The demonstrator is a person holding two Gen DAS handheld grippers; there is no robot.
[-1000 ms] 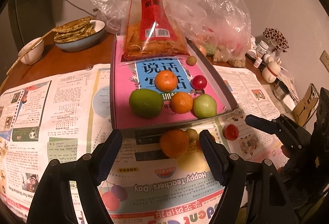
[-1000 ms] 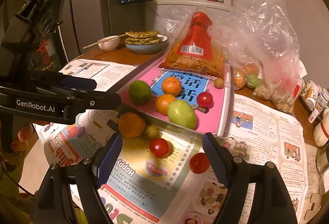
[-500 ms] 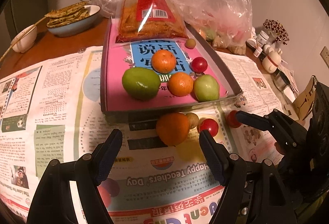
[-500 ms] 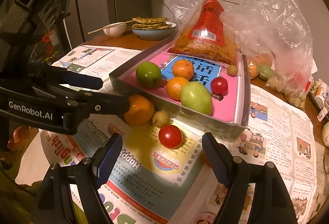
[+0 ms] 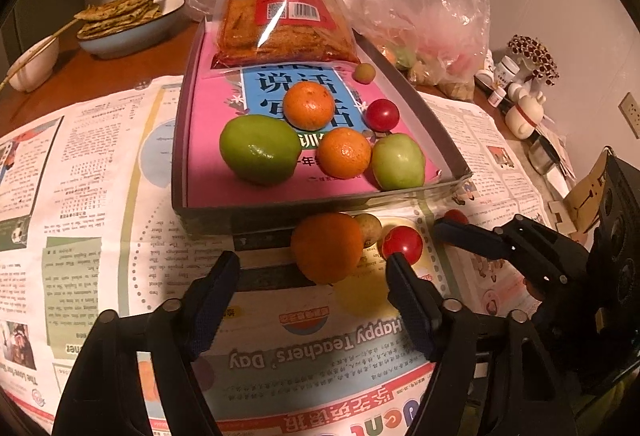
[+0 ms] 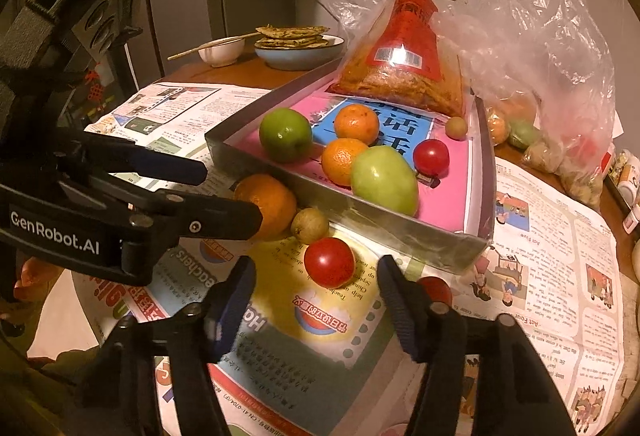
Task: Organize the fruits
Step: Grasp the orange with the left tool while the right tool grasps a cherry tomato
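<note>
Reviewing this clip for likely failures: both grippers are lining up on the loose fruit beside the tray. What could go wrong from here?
1. The left gripper, jaws just closing, brackets the orange; its right finger could nudge the red fruit.
2. The right gripper, also closing, may squirt that fruit away.
3. Both grippers work close together and might collide.

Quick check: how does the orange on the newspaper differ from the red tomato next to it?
The orange is clearly bigger than the red tomato. The orange has dull, pitted orange skin; the tomato is red, smooth and glossy. The orange sits ahead of the left gripper, the tomato ahead of the right gripper. Both lie loose outside the tray.
</note>
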